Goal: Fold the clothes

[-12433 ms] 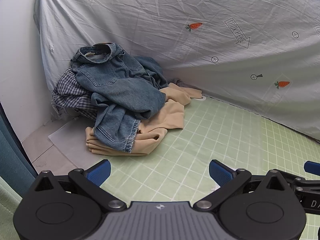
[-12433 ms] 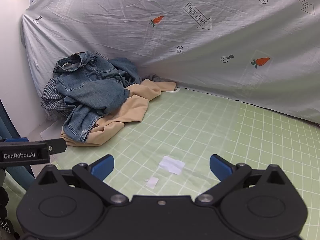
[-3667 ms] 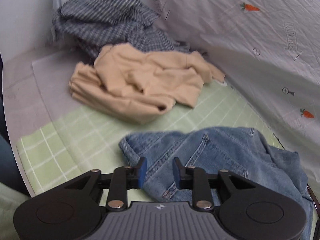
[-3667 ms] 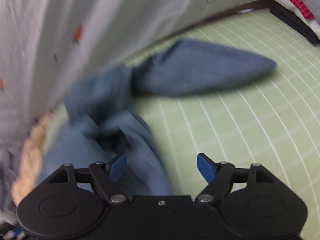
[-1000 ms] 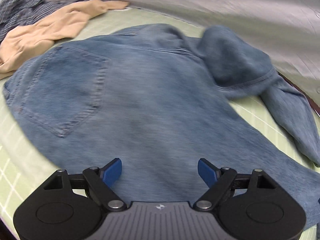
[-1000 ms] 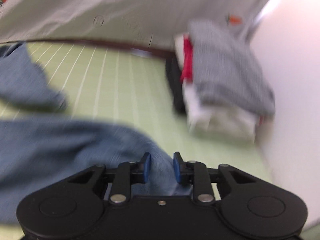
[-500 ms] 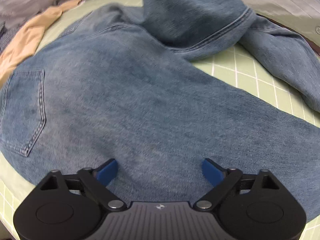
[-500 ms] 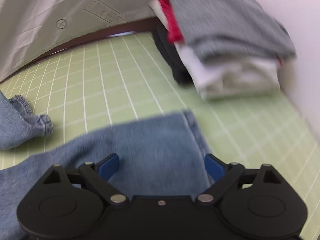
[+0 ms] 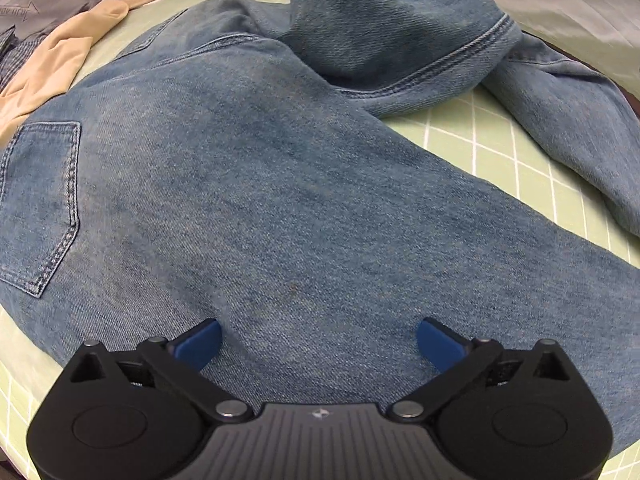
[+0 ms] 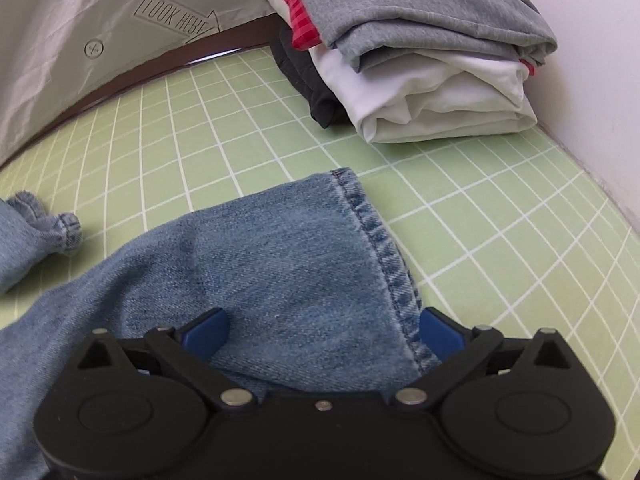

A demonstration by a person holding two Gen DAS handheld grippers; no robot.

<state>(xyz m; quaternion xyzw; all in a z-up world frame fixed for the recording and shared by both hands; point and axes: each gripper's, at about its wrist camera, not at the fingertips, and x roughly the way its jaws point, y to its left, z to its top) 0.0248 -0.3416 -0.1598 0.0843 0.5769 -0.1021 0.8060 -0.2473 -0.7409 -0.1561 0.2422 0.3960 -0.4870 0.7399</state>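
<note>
— Fingers (image 9: pixel 198 342) of left gripper (image 9: pixel 320 340): spread wide over jeans (image 9: pixel 248 184), clamping nothing. Same on right gripper (image 10: pixel 322 334): blue pads (image 10: pixel 206 332) apart, straddling the hemmed leg end (image 10: pixel 304 264).

— And the jeans?

— Spread flat on green grid mat (image 9: pixel 508 136), back pocket (image 9: pixel 40 204) up and far left. Landmark for everything else.

— Left of the jeans?

— Beige garment (image 9: pixel 52 64), crumpled, touching or just under the waist edge; hard to tell which. Checked fabric (image 9: pixel 12 56) beyond it, barely visible at the frame edge.

— Further right?

— Second leg (image 9: pixel 420 36) bunched and doubled over across the top of the jeans, lying over the spread leg's upper part. Its frayed cuff (image 10: pixel 60 228) lying on the mat in the right wrist view, apart from the hemmed leg end.

— Past the hem?

— Open mat, then folded stack (image 10: pixel 424 64) well apart from the jeans: grey on top, red and white below, black beneath. White wall (image 10: pixel 592 80) right of the stack, printed sheet (image 10: pixel 100 20) behind the mat.
</note>
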